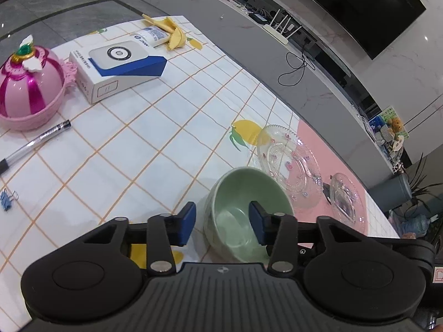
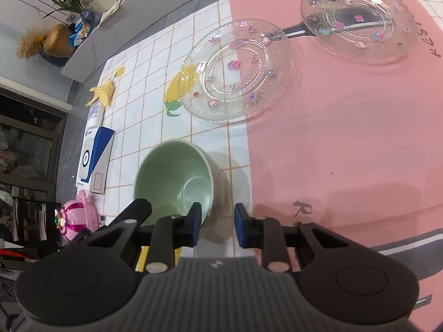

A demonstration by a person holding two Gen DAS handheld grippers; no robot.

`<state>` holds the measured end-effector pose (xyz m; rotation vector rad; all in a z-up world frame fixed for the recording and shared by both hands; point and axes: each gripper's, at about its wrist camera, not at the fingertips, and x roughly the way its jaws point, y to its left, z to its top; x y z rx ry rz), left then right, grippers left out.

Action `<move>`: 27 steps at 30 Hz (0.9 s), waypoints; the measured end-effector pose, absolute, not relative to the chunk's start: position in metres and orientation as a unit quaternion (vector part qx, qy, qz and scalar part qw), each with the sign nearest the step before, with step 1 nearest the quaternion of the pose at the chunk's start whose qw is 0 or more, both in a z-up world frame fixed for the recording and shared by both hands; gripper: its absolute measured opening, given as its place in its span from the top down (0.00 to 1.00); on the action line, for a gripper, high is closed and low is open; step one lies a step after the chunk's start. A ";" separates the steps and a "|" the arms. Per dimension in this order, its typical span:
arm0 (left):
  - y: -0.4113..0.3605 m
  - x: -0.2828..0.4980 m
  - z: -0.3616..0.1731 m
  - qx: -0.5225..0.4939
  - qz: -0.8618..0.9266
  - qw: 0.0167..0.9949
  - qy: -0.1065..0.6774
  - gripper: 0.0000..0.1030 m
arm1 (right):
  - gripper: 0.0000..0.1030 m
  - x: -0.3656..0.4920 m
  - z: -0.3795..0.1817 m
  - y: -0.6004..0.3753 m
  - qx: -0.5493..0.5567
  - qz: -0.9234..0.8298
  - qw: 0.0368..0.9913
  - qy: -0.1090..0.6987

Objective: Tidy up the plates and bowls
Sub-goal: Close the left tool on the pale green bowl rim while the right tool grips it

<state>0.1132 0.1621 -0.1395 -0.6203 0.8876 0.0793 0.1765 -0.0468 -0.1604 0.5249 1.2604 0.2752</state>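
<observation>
Covering table, grid tablecloth (image 1: pixel 155 138), pink mat (image 2: pixel 346 138)

pink mat (image 2: pixel 346 138) showing hand-lettered dark print: single "r" near right gripper, reading clearly; more letters running along far right edge by small glass plate (image 2: pixel 360 19), seeming "res", rest cut off. white-and-blue box (image 1: pixel 119 63) carrying side print and round logo, too small for reading. white bottle (image 1: pixel 151 36) label blurring, unreadable.
</observation>
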 end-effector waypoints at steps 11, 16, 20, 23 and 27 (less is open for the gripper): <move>0.156 0.121 -0.147 -0.275 0.050 0.857 0.432 0.79 | 0.87 0.179 -0.165 -0.044 0.251 0.129 0.767 0.577; 0.152 0.121 -0.145 -0.263 0.057 0.858 0.439 0.83 | 0.87 0.176 -0.163 -0.042 0.245 0.123 0.771 0.575; 0.153 0.115 -0.142 -0.268 0.058 0.857 0.436 0.83 | 0.87 0.170 -0.157 -0.043 0.240 0.123 0.776 0.570; 0.152 0.107 -0.135 -0.267 0.061 0.861 0.429 0.83 | 0.87 0.164 -0.153 -0.043 0.241 0.127 0.776 0.569; 0.150 0.094 -0.119 -0.265 0.066 0.867 0.417 0.83 | 0.87 0.154 -0.141 -0.044 0.245 0.136 0.778 0.563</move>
